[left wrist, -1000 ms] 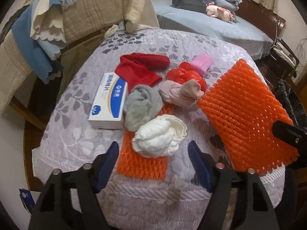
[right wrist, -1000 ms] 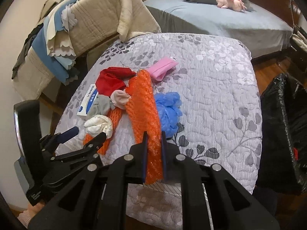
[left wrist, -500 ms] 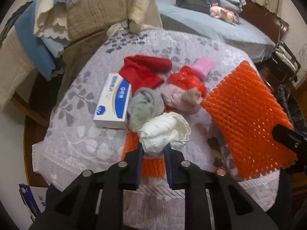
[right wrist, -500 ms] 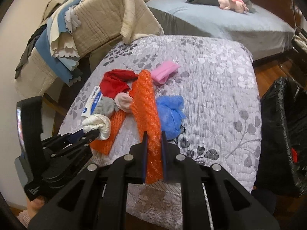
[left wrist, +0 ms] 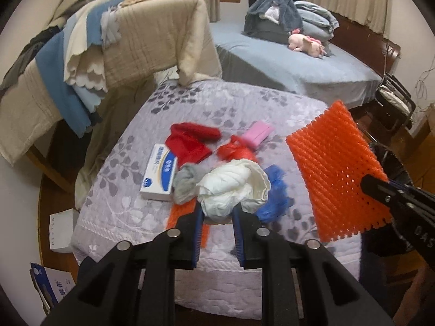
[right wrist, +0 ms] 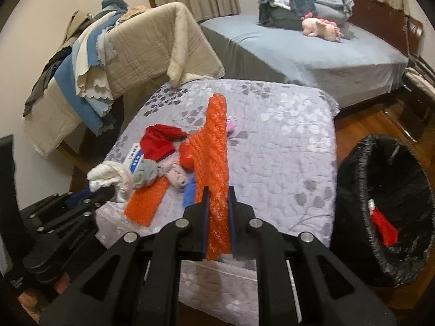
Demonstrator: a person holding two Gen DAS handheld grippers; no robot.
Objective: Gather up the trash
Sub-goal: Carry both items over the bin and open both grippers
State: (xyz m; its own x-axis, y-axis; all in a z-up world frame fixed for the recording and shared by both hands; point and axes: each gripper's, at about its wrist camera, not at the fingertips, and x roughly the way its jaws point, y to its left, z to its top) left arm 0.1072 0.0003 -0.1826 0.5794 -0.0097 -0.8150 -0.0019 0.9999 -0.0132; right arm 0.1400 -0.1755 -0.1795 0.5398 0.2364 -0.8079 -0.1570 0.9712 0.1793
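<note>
While pinched, white wad (left wrist: 233, 187) fills left gripper (left wrist: 216, 218) fingers (left wrist: 197, 217).

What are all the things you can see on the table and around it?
white wad: 1, white, held in left gripper
orange foam net: 1, orange, held in right gripper
second orange net: 1, orange, table's near edge
red cloth: 1, red, table middle
box: 1, white and blue, left of pile
pink pouch: 1, pink, behind pile
bin: 1, black, right of table
left hand-held gripper: shut on wad
right hand-held gripper: shut on net
</note>
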